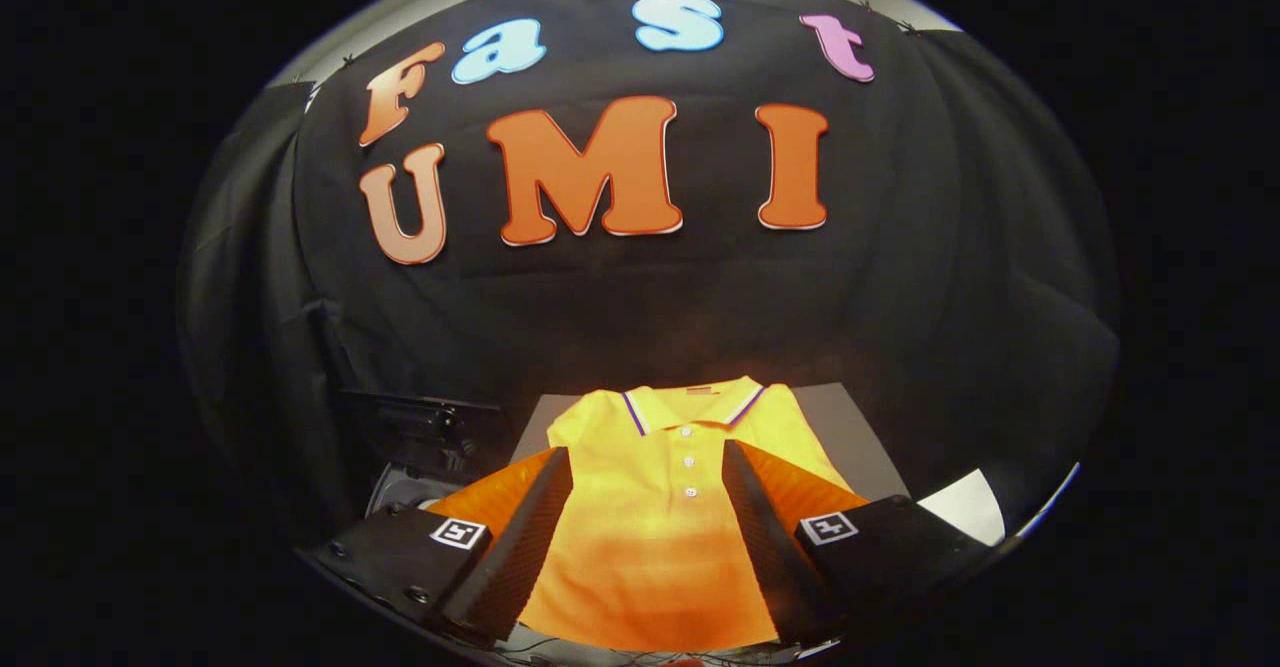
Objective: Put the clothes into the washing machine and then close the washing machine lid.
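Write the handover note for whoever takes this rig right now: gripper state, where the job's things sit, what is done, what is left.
Gripper: fingers open, spread over the yellow polo shirt, gripping nothing.
Shirt: lying flat, collar away from the fingers, on a grey board, seen between the fingers and just ahead of them.
Washing machine: a dark unit left of the shirt; whether its lid is up I cannot tell.
Done: nothing yet.
Left: grasp the shirt, put it into the machine, close the lid.
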A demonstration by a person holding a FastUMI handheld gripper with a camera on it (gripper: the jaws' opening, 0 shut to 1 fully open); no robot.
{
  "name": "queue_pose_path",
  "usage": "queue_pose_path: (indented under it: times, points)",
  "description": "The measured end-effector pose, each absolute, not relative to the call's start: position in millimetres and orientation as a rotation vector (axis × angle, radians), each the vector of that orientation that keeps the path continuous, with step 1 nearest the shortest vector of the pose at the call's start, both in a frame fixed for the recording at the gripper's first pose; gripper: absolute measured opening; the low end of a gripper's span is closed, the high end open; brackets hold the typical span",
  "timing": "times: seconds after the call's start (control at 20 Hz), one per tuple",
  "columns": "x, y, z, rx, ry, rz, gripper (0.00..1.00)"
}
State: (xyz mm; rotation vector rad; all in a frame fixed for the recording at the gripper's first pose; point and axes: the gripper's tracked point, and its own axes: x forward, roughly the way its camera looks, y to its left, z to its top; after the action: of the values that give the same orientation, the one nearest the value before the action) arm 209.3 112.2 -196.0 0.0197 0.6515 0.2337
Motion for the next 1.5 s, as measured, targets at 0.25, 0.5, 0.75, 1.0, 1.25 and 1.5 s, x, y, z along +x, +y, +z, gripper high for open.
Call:
queue_pose_path:
  times: [0.25,0.5,0.75,1.0,1.25,1.5]
  points:
    - [224.1,101.3,-230.0,-0.014,0.742,0.192,0.99]
    - [235.9,99.6,-268.4,-0.039,0.838,0.183,0.99]
    - [236.5,100.0,-303.8,-0.065,0.913,0.212,0.99]
    - [236.3,97.0,-306.6,0.041,0.883,0.231,0.99]
    - [233.4,97.9,-307.2,0.034,0.871,0.254,0.86]
    - [229.0,93.4,-305.2,0.119,0.908,0.276,0.37]
